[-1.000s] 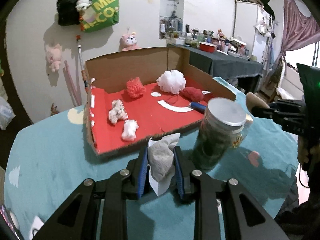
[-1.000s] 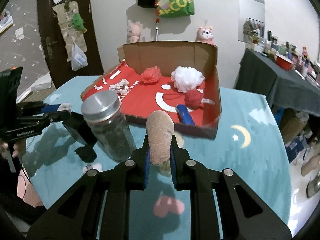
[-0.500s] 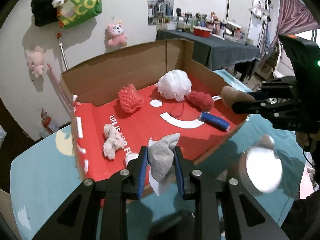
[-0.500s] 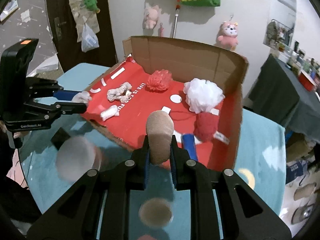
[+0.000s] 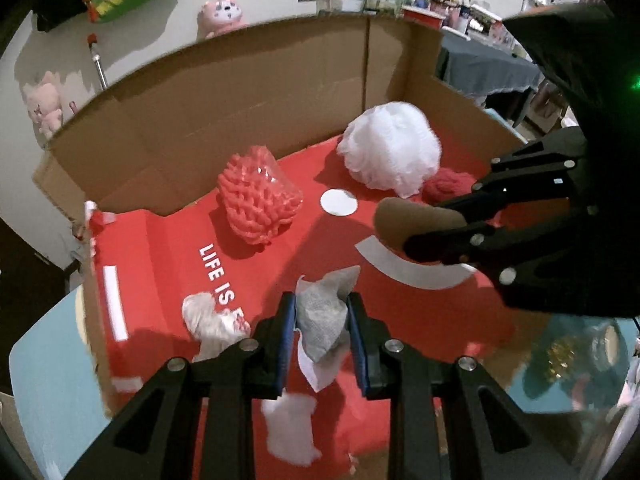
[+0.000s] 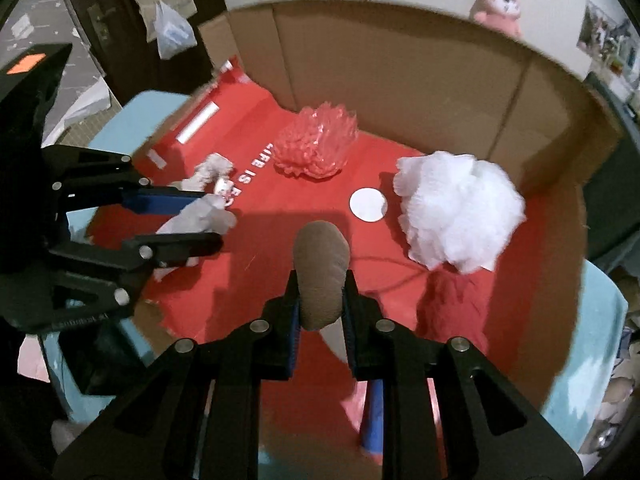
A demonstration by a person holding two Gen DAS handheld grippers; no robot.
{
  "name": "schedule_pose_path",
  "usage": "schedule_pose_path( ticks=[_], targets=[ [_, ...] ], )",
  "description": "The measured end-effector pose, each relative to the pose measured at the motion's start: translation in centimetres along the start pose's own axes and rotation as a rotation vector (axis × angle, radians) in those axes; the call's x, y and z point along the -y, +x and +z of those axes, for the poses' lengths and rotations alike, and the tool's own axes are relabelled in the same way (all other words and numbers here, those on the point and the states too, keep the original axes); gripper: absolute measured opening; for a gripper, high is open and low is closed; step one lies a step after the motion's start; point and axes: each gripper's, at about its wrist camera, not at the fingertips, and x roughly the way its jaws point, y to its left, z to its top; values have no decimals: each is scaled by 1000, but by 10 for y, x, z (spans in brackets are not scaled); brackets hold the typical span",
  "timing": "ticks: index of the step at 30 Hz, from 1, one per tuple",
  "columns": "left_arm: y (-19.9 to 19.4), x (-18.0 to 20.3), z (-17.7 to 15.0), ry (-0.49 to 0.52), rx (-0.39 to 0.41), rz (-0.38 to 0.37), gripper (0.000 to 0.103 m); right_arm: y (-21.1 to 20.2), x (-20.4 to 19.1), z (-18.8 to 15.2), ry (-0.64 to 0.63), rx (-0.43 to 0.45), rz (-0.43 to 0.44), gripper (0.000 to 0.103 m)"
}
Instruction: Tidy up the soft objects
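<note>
Both hand-held grippers carry soft items over the red-lined box

The left hand-held gripper [image 5: 322, 330] is clamped on a crumpled grey cloth [image 5: 324, 316]; the right hand-held gripper [image 6: 320, 304] pinches a tan pad [image 6: 320, 272] (its rounded end sticking out past the fingertips); beyond both, inside the cardboard box [image 6: 400, 76], lie a coral mesh puff [image 5: 258, 198] and a white bath puff [image 6: 456, 208], the white one ahead and right of the tan pad.
</note>
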Motion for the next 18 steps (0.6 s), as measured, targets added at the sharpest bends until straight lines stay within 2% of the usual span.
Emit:
schedule_pose_path(
  ticks=[11,18],
  targets=[
    [36,-10,14,-30,-69,16,27,43,5,22,-13,-112,-8,19],
    [40,-13,16,-51,-62,7,30,52,7,25,4,-132,-16,20]
  ],
)
